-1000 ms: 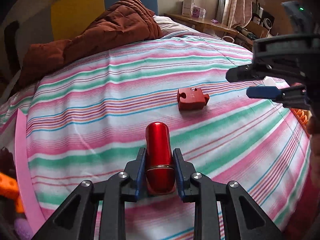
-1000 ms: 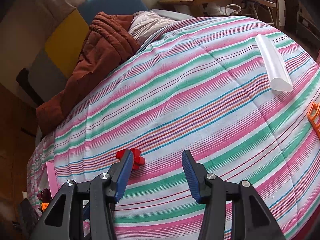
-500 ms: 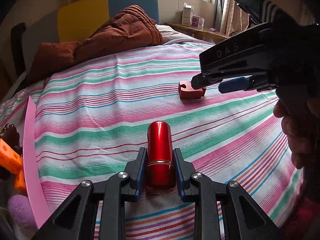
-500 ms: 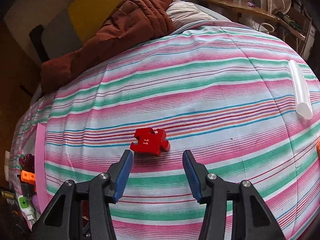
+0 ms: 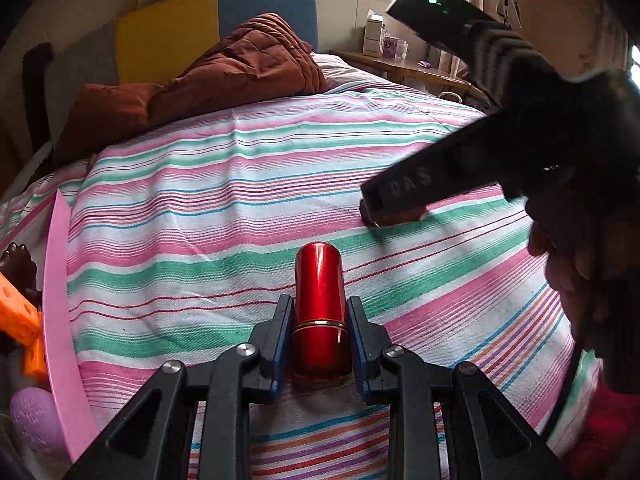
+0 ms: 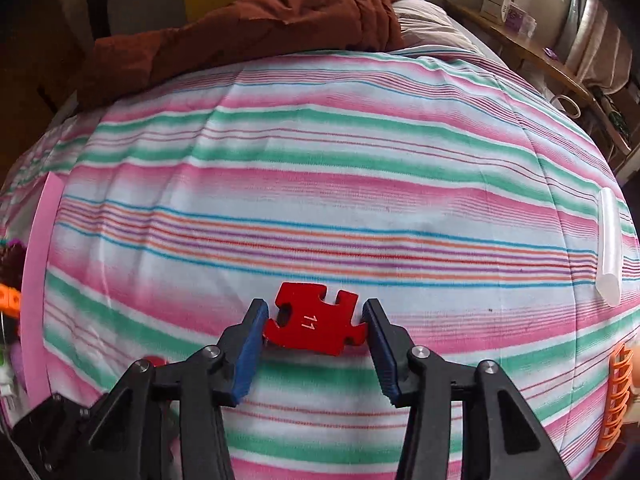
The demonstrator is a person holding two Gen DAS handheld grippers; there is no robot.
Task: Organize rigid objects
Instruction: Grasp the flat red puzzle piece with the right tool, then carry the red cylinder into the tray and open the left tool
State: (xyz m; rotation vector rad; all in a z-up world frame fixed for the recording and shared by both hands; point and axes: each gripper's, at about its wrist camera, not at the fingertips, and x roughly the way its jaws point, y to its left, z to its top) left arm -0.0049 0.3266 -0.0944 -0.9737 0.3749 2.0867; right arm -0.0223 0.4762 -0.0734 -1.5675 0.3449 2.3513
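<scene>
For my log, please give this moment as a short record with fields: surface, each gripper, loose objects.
surface: striped bedsheet
left gripper: shut on red cylinder
right gripper: open, fingers either side of red puzzle piece, contact unclear
loose objects: white tube at the right; orange basket at the right edge

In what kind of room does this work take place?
Most likely a bedroom in a home. The red puzzle piece lies on a bed with a striped sheet, a rust-brown quilt is bunched near the head, and a wooden side table stands under a window.
</scene>
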